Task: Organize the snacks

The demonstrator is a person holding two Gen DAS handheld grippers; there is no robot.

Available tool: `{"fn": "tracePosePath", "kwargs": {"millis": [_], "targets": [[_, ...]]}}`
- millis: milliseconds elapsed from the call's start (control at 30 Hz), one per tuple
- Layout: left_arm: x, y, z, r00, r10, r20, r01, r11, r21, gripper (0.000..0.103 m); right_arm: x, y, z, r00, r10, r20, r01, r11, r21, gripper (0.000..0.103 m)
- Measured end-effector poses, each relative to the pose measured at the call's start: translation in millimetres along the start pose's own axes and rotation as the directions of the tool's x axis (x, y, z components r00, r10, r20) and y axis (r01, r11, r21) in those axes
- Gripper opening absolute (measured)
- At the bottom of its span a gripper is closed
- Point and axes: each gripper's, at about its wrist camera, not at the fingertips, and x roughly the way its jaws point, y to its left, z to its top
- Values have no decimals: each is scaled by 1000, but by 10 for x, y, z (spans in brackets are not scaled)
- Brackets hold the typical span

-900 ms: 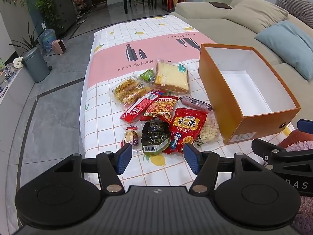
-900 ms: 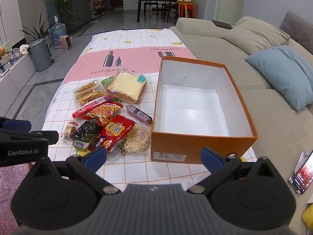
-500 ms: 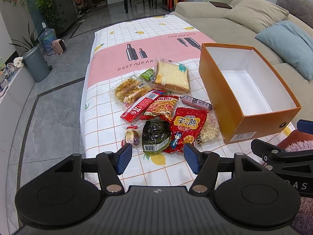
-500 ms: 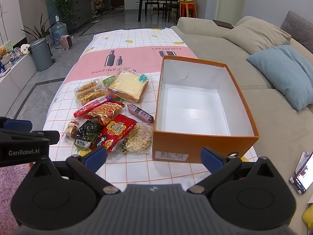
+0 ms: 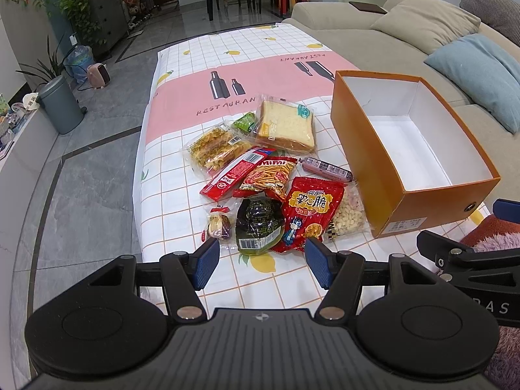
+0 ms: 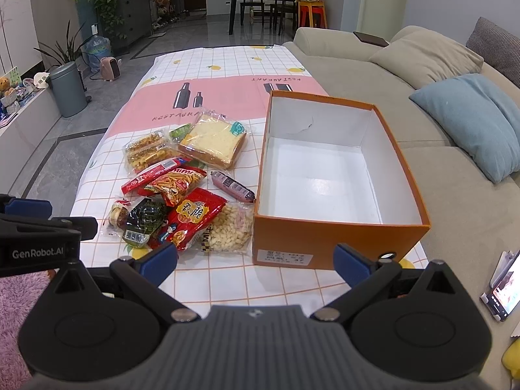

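Note:
Several snack packets lie in a heap on the tablecloth: a bread slice pack (image 5: 286, 126), a red chip bag (image 5: 308, 211), a dark green pack (image 5: 258, 224), a Mimi stick bag (image 5: 269, 178), a sausage (image 5: 326, 169) and a puffed-snack bag (image 5: 347, 216). An empty orange box (image 5: 367, 149) stands to their right; it also shows in the right wrist view (image 6: 328, 240). My left gripper (image 5: 260, 261) is open and empty, just short of the heap. My right gripper (image 6: 256, 265) is open wide and empty before the box's near wall.
The table (image 5: 227, 52) with a pink and white checked cloth runs away from me. A beige sofa (image 6: 373, 68) with a blue cushion (image 6: 471, 120) lies to the right. A phone (image 6: 502, 292) rests at the near right. A grey bin (image 6: 66, 89) stands on the floor at the left.
Both grippers have crept slightly forward toward the table. The snacks and box have not moved.

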Motion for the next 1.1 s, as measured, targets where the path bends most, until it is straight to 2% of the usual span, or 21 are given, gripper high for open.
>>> {"fn": "tracePosePath", "kwargs": {"millis": [733,900,933,967,1100], "targets": [[70,26,-55,1000,-10,-4,10,1000,-1,72,44,-3,1,1000,-1,-15,1,1000,8,100],[188,71,-38,999,-45,-26,45,999,-23,72,119,-5,5,999,19,-26,-18,1000,19,99],[163,98,-21,997,-62,-34,61,998,-34,72,143,-8,3,999,34,-26,-34,999,27,99],[196,142,-9,992,-111,-63,106,992,-67,72,173,-12,0,998,55,-27,-54,998,39,98],[311,221,10,986,-148,-81,142,987,-79,72,339,-7,-14,990,121,-70,-115,989,88,75]]}}
